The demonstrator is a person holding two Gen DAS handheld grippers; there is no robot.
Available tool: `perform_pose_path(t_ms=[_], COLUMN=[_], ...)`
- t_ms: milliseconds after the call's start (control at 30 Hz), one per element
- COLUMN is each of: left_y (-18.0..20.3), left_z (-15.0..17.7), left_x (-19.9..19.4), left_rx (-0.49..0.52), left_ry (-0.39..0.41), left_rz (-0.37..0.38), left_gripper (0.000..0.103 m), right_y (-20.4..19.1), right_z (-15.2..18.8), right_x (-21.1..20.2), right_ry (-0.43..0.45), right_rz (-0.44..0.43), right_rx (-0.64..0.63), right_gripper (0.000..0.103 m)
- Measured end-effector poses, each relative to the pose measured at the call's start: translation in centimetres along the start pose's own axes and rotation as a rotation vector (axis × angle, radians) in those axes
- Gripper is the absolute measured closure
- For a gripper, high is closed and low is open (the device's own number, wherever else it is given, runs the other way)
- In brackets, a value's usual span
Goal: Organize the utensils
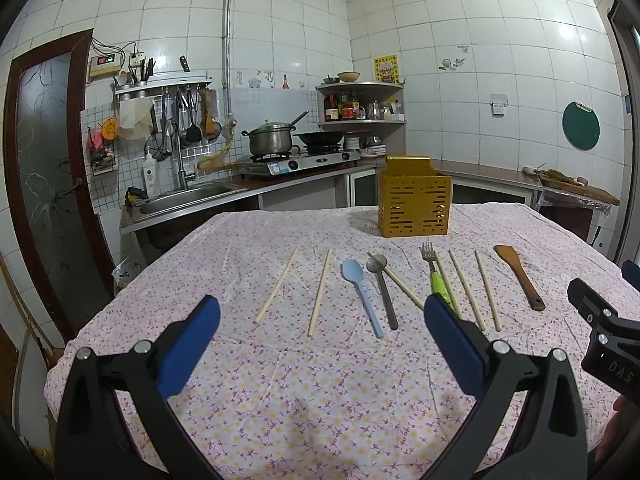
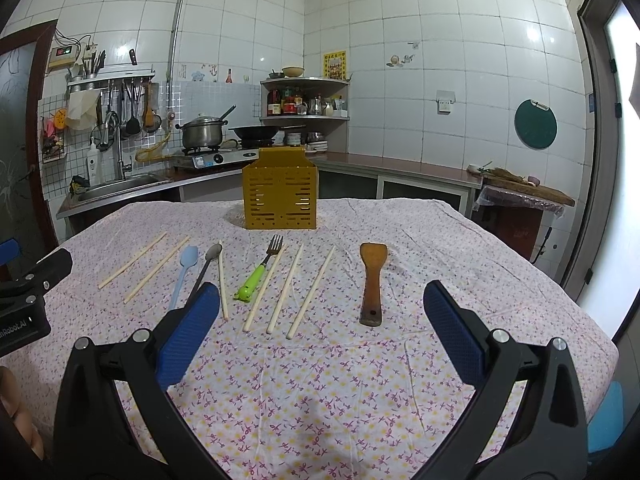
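Note:
A yellow slotted utensil holder (image 1: 414, 208) (image 2: 280, 196) stands at the far side of the table. In front of it lie several wooden chopsticks (image 1: 320, 292) (image 2: 310, 294), a blue spoon (image 1: 362, 296) (image 2: 184, 276), a metal spoon (image 1: 384, 292) (image 2: 206, 268), a green-handled fork (image 1: 434, 276) (image 2: 260, 270) and a wooden spatula (image 1: 520, 276) (image 2: 371, 284). My left gripper (image 1: 320, 312) is open and empty, near the spoons. My right gripper (image 2: 320, 300) is open and empty, near the chopsticks and spatula.
The table wears a floral cloth (image 1: 320, 380) (image 2: 340, 380). Behind it are a sink (image 1: 188, 198), a stove with a pot (image 1: 270, 140) and a counter (image 2: 400, 164). The other gripper shows at each view's edge, in the left wrist view (image 1: 604, 336) and the right wrist view (image 2: 28, 300).

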State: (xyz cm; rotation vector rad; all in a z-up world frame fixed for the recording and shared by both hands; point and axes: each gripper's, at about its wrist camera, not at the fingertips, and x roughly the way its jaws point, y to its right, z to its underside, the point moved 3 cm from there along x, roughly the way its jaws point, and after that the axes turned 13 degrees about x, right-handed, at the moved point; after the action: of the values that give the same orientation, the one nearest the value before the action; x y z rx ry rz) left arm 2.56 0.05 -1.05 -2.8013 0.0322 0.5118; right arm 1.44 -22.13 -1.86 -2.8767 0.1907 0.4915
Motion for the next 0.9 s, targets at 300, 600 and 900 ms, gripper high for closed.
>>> perform_pose_path(t_ms=[300, 600, 900], left_y=[0.13, 0.37, 0.44], left_z=[-0.24, -0.44, -0.44], left_x=[0.00, 0.10, 0.15], left_rx=[0.001, 0.003, 0.004], left_ry=[0.003, 0.003, 0.000], left_rz=[0.002, 0.003, 0.005], left_gripper=[0.003, 0.003, 0.003], right_y=[0.10, 0.17, 0.04], right_z=[-0.20, -0.22, -0.04], right_x=[-0.06, 0.05, 0.18], right_ry=[0.005, 0.004, 0.001], right_rz=[0.001, -0.001, 0.000], right_rx=[0.002, 0.003, -0.001], right_gripper=[0.004, 0.004, 0.004])
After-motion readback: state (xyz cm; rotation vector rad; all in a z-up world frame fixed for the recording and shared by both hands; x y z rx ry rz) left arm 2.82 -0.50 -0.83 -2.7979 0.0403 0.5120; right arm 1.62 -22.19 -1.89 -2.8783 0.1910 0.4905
